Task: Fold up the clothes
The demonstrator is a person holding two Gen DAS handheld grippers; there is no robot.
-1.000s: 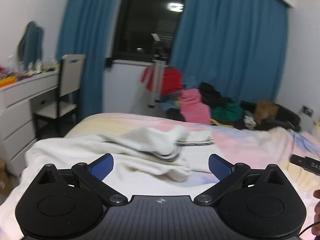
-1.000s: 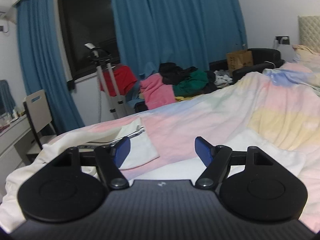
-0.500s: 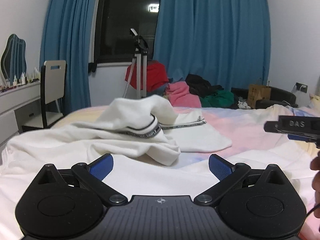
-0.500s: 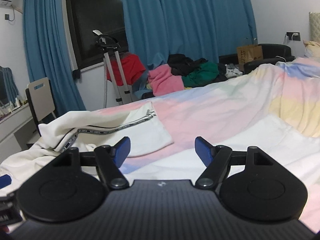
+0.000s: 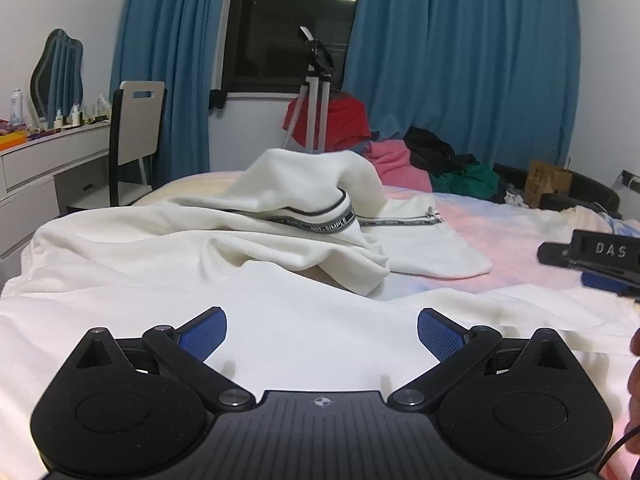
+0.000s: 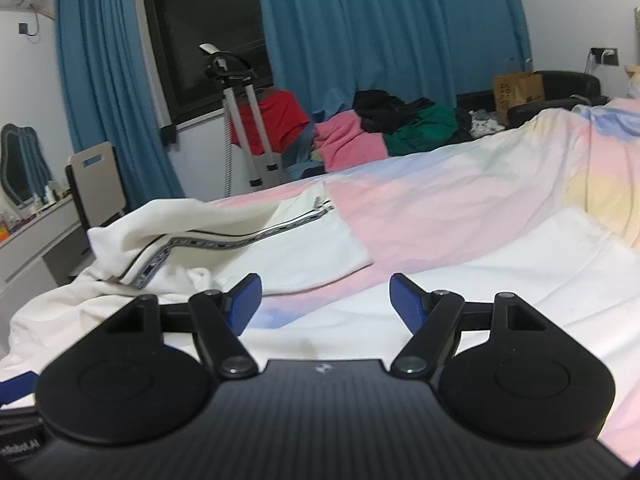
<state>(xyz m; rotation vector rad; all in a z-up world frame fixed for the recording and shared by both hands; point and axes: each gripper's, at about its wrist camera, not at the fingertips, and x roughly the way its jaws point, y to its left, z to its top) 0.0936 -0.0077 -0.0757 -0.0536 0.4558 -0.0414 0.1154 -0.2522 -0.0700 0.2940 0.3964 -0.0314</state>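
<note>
Both hand-held grippers hang low over the bed [image 6: 460, 208] with nothing in them: the left hand-held gripper [image 5: 322, 330] has its blue pads spread wide, only flat white cloth showing between them, and the right hand-held gripper [image 6: 326, 300] is just as released, its jaws framing bare sheet and the near edge of the garment. The white garment [image 5: 240, 248] lies straight ahead of the left one, flat under its pads but heaped into a crumpled hump beyond them, a black-and-grey lettered band [image 5: 320, 224] curling round the hump's front. From the right one, that same garment sits ahead and to its left, with a zipped panel [image 6: 312, 248] spread flat just beyond the left pad. So this reads as the reach-in step, the fold itself not yet made; the cloth is bunched rather than laid out. My call for the next move: each pair of pads needs an edge or a corner to pinch, and here the hump hides which layer is which, so picking a single layer near the band matters. Grab two layers and the spread will drag. Beyond the bed, the clothes pile [image 6: 400, 128] under the blue curtains waits untouched.
</note>
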